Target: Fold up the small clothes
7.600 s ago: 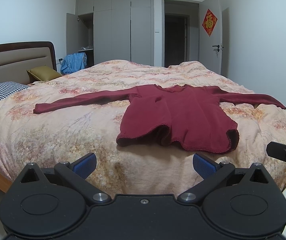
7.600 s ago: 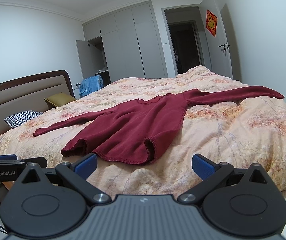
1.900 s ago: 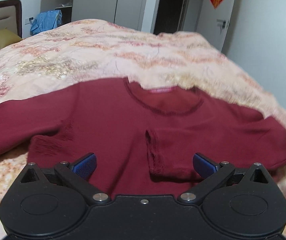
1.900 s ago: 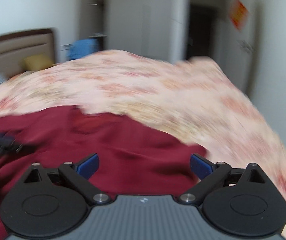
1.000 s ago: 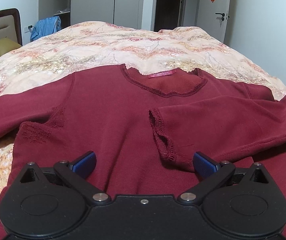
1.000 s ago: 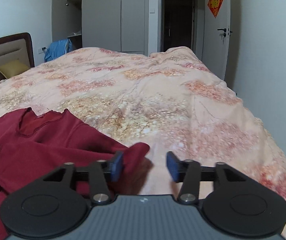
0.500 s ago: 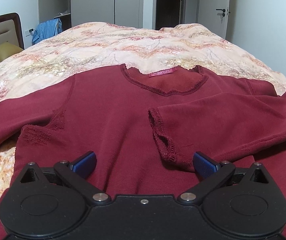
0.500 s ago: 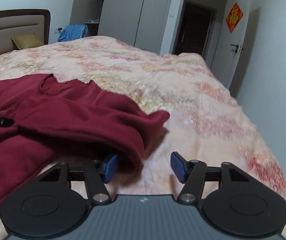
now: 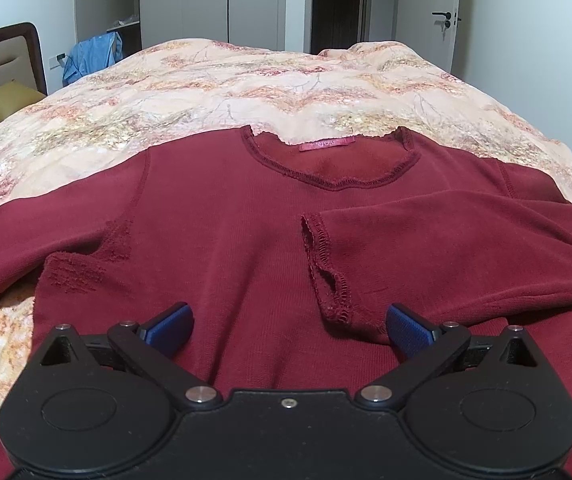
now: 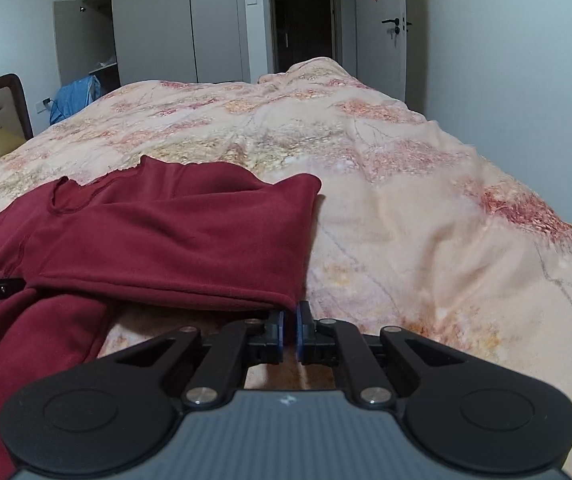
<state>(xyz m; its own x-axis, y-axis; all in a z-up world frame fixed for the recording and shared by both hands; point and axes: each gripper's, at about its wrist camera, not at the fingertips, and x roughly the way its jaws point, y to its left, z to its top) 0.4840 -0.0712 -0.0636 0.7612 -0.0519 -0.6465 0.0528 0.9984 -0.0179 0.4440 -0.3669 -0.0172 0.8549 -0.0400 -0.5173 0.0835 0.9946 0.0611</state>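
A dark red long-sleeved top (image 9: 222, 224) lies face up on the floral quilt (image 9: 286, 92), neckline away from me. Its right sleeve (image 9: 457, 252) is folded across the chest, cuff (image 9: 327, 272) near the middle. The left sleeve (image 9: 2, 248) stretches out to the left. My left gripper (image 9: 287, 326) is open and empty, low over the lower body of the top. My right gripper (image 10: 289, 326) is shut on the folded edge of the top's right side (image 10: 190, 240), at its near right corner.
The quilt (image 10: 425, 216) covers the whole bed. A headboard (image 9: 2, 56) and a yellow pillow (image 9: 4, 100) are at the far left. Blue clothing (image 9: 92, 54) hangs by the wardrobe. A door (image 9: 431, 12) is at the back right.
My right gripper has closed from half open to shut on the folded right edge of the top. The left gripper has stayed open and still.
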